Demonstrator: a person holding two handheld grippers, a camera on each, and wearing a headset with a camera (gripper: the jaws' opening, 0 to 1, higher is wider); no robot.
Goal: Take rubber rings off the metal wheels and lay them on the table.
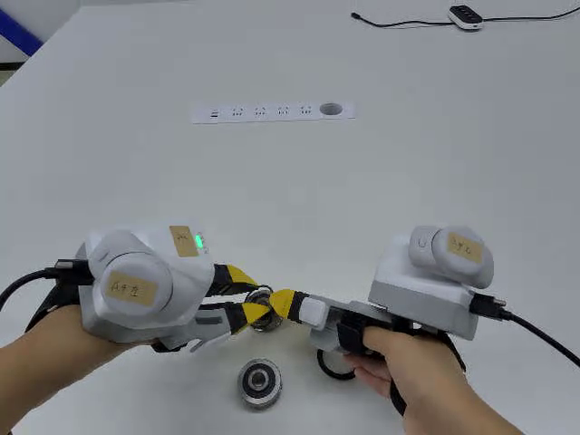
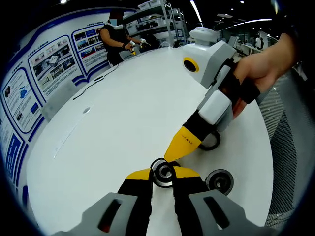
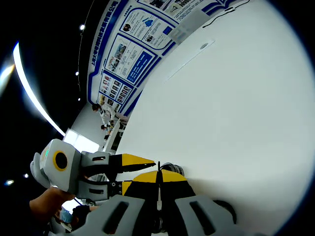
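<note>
A metal wheel [image 1: 262, 295] [image 2: 162, 171] is held just above the white table [image 1: 299, 199], with my left gripper [image 1: 248, 295] [image 2: 162, 175] shut on it from the left. My right gripper [image 1: 283, 303] [image 3: 158, 176] comes in from the right, jaws shut, tips against the wheel's rim [image 3: 173, 168]; whether they pinch rubber I cannot tell. A second wheel [image 1: 260, 382] [image 2: 219, 181], with a black rubber ring around it, lies flat near the front edge. A loose black rubber ring [image 1: 329, 367] [image 2: 212, 142] lies on the table, partly hidden under the right gripper.
A white power strip [image 1: 272, 111] lies across the middle of the table. At the far right a black device [image 1: 465, 15] sits on a cable. A person [image 2: 117, 34] stands beyond the table's far end. The table's near edge is close to the second wheel.
</note>
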